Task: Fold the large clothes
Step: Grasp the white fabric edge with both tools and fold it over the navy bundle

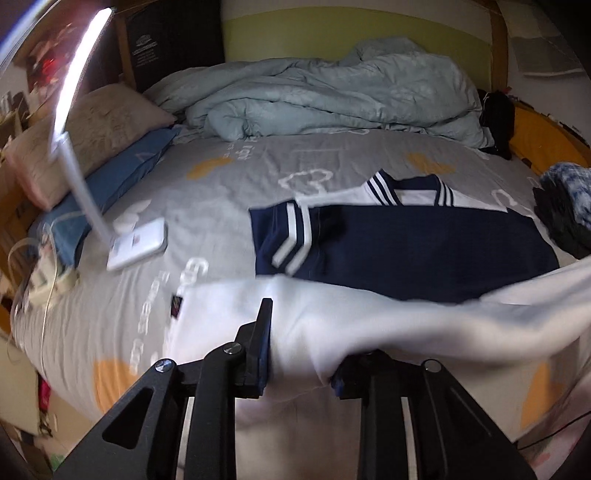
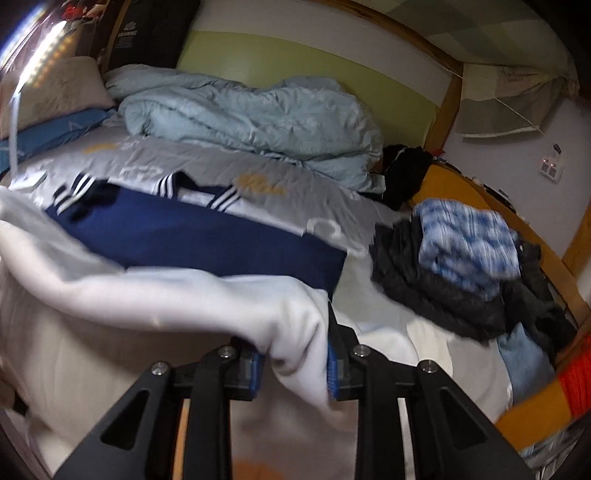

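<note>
White garment fabric (image 1: 369,317) fills the foreground of both wrist views, lifted off the bed and stretched as a band between the two grippers. In the left wrist view, the left gripper (image 1: 301,365) has its jaws clamped on a bunched fold of this white cloth, the blue pads pressed against it from either side; a small dark label (image 1: 176,305) shows on the cloth's left edge. In the right wrist view, the right gripper (image 2: 293,373) likewise grips a gathered fold of the same white fabric (image 2: 184,295), which hangs down between its blue-padded fingers. Just beyond the raised edge lies the navy part of the garment (image 1: 424,243), spread flat on the grey printed bedsheet (image 1: 229,184), with a white-striped sleeve cuff (image 1: 295,232) folded over it on the left and a navy-and-white striped V-neck collar (image 1: 410,192) at its far side. To the left on the sheet stands a white desk lamp (image 1: 136,243) with its lit bar reaching upward, beside a blue pillow (image 1: 122,177) and a beige pillow (image 1: 85,129). To the right sits a heap of dark clothes (image 2: 443,288) topped by a blue-and-white patterned piece (image 2: 469,243), close to the wooden bed frame (image 2: 546,251). Farthest back, a crumpled pale blue duvet (image 1: 332,96) lies against the green and white headboard wall (image 1: 332,33). Both views are blurred by motion.
</note>
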A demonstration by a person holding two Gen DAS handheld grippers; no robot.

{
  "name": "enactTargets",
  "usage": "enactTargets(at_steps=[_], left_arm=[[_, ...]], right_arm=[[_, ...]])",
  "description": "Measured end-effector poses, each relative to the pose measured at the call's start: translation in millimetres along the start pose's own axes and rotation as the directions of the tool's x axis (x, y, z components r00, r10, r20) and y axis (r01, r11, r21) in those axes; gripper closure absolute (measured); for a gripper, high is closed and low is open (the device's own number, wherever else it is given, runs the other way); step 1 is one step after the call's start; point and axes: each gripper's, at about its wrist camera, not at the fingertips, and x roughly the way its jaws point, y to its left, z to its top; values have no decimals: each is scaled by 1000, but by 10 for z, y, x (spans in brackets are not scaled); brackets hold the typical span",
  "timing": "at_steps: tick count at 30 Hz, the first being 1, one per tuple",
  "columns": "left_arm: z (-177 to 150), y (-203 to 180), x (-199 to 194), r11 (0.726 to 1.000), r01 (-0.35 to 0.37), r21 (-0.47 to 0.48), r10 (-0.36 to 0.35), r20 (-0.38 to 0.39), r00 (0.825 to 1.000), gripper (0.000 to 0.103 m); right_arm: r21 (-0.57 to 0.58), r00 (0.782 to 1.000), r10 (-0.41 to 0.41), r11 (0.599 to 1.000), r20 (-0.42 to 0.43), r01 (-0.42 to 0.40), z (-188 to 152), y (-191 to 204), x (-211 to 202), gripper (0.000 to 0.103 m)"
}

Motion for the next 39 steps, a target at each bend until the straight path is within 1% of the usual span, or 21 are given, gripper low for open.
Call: enactTargets(at_steps=[3,5,7,9,12,14,17,21,23,24,25,26,27,28,29,31,33,34,35,37,39], left_arm=[[370,53,312,1000,7,-31,-8,-26,1000,78],[613,70,591,998,13,-63,-17,-51,999,78],[781,20,830,999,7,-53,-10,-69,998,78],[915,-84,1119,1000,3,12,-2,-107,994,78],[1042,-75,1495,999,38,-8,-39,-162,986,78],[1087,-107,1705,999,45,10,-42,-189,981,77],[1107,-175,1908,999,27,47,-17,-192,981,77],[1121,-212,2012,995,35,93,-23,-123,992,75],[1114,-210,2027,993,43,110,-31,-106,994,70],[1119,-199,2014,992,52,111,-41,-100,994,65],[1120,-181,1984,993,61,105,-52,-91,994,49],[1126,-158,1937,993,70,94,-62,-78,995,36],[1141,-143,1878,994,73,79,-68,-59,996,15],[1150,-115,1784,995,79,62,-77,-27,997,10],[1159,-90,1685,994,94,49,-94,3,996,9],[1179,-45,1466,990,139,36,-141,43,989,8],[1175,19,1261,988,155,17,-156,78,985,5],[1156,66,1165,988,155,3,-155,94,983,2],[1134,114,1090,988,156,-8,-154,105,982,2],[1074,223,969,990,143,-21,-140,116,983,1],[1029,330,934,992,120,-31,-116,102,988,1]], right_arm=[[-27,999,-36,999,26,36,304,9,236,79],[-20,999,-48,999,14,48,484,-12,469,80],[10,999,-28,1000,-18,28,600,-41,696,83],[38,999,-19,999,-49,21,687,-74,932,84],[89,995,27,996,-92,-19,768,-122,1297,86],[137,991,62,990,-119,-45,788,-152,1537,87],[167,987,89,984,-134,-66,787,-150,1801,87],[160,988,78,986,-132,-56,792,-79,1981,87],[169,989,89,983,-119,-68,807,-96,2032,86],[169,989,97,983,-111,-77,814,-112,2035,86],[171,989,107,981,-102,-88,817,-131,2029,85],[175,989,117,979,-91,-100,819,-164,2013,83],[179,989,127,978,-80,-111,823,-191,2001,78],[185,987,144,974,-69,-129,828,-221,1969,67],[195,988,146,972,-54,-133,832,-253,1926,59],[232,994,110,967,-5,-106,841,-344,1818,25],[284,995,94,953,43,-103,836,-475,1666,15],[310,993,104,943,60,-117,833,-561,1578,13],[327,992,110,937,66,-126,829,-626,1521,10],[374,992,100,919,82,-124,793,-830,1372,1],[418,994,63,904,87,-94,755,-1010,1273,1]])
